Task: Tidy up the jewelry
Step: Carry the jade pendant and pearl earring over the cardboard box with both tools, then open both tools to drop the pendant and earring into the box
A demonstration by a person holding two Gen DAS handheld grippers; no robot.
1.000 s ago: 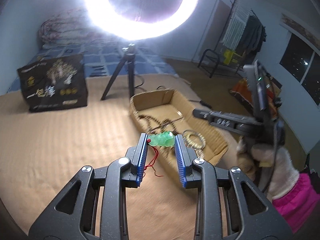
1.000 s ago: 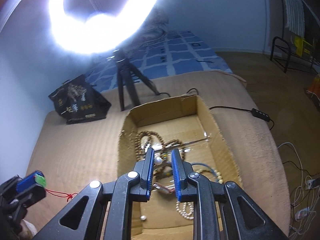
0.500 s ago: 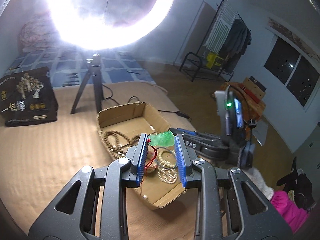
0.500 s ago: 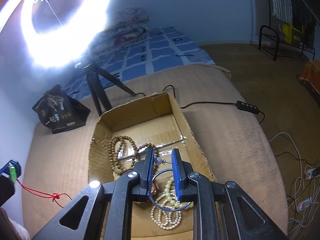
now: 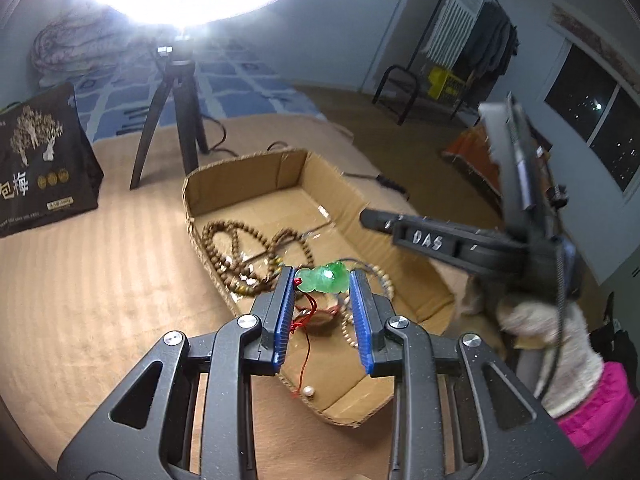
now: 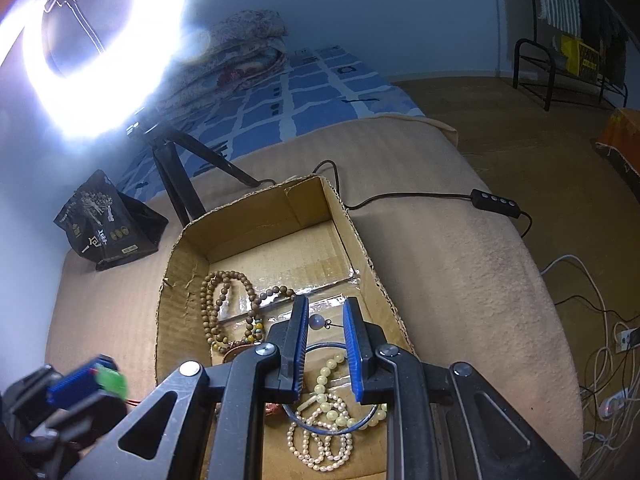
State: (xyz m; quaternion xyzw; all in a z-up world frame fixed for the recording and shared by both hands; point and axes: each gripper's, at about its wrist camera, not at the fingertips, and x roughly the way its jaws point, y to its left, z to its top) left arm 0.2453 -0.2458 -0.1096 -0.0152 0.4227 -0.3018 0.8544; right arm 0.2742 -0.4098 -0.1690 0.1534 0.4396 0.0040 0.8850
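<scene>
My left gripper [image 5: 322, 280] is shut on a green jade pendant [image 5: 325, 278] whose red cord [image 5: 306, 320] hangs into the cardboard box [image 5: 356, 204]. It holds the pendant above the box's near half. My right gripper [image 6: 325, 322] is shut on a thin wire with a pale bead [image 6: 317, 322], above the box [image 6: 184, 248]. In the box lie brown wooden bead strands [image 6: 218, 300], pale bead bracelets [image 6: 320, 436] and a dark bangle [image 6: 332, 428]. The left gripper with the pendant [image 6: 112, 382] shows at the lower left of the right wrist view.
The box sits on a beige blanket [image 5: 100, 280]. A ring light on a black tripod [image 5: 176, 112] stands behind it, a black bag [image 5: 40, 160] to the left. A cable with an inline switch [image 6: 494, 202] runs over the blanket's right side. A loose pearl [image 5: 308, 391] lies in the box.
My left gripper has carried the pendant from beside the box to above it, the cord now hanging inside. The right gripper has shifted slightly over the box, still holding the bead wire.
</scene>
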